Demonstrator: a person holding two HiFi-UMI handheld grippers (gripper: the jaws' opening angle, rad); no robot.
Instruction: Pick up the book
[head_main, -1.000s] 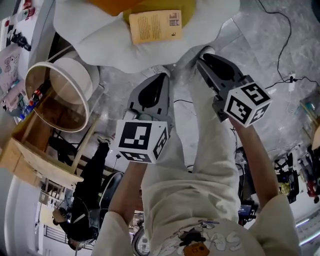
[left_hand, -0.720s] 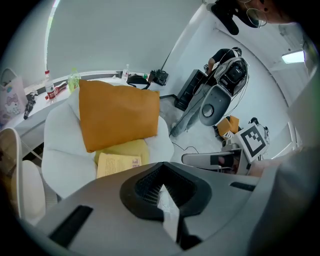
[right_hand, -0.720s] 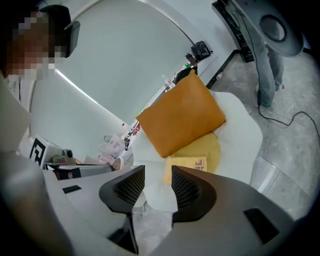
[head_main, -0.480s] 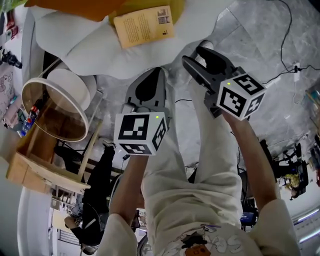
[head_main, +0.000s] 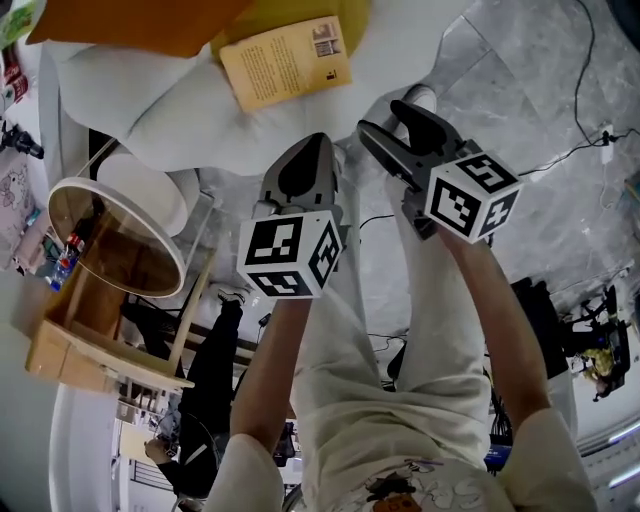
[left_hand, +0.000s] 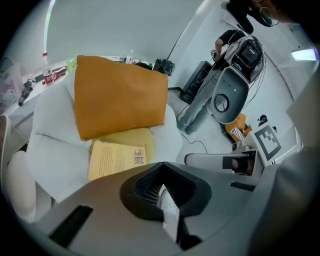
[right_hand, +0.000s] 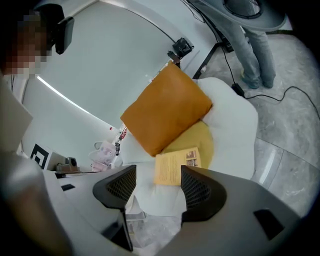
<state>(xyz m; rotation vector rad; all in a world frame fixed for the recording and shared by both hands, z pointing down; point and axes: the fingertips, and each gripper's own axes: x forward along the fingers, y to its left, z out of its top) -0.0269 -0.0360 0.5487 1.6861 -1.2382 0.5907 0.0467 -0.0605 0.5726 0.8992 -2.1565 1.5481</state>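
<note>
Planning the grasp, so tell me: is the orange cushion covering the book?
No, the book lies fully uncovered in front of the orange cushion, partly on a yellow cushion.

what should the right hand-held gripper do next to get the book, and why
Probably ease the right hand-held gripper forward and down toward the book. Its jaws have just been opening and stand apart with nothing between them, and the book lies flat on the chair, untouched, straight ahead of them.

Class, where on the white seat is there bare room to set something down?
Bare seat left of the book, in front of the orange pillow, and along the front edge. Crowded at the back: pillow, yellow cushion and book bunch together.
</note>
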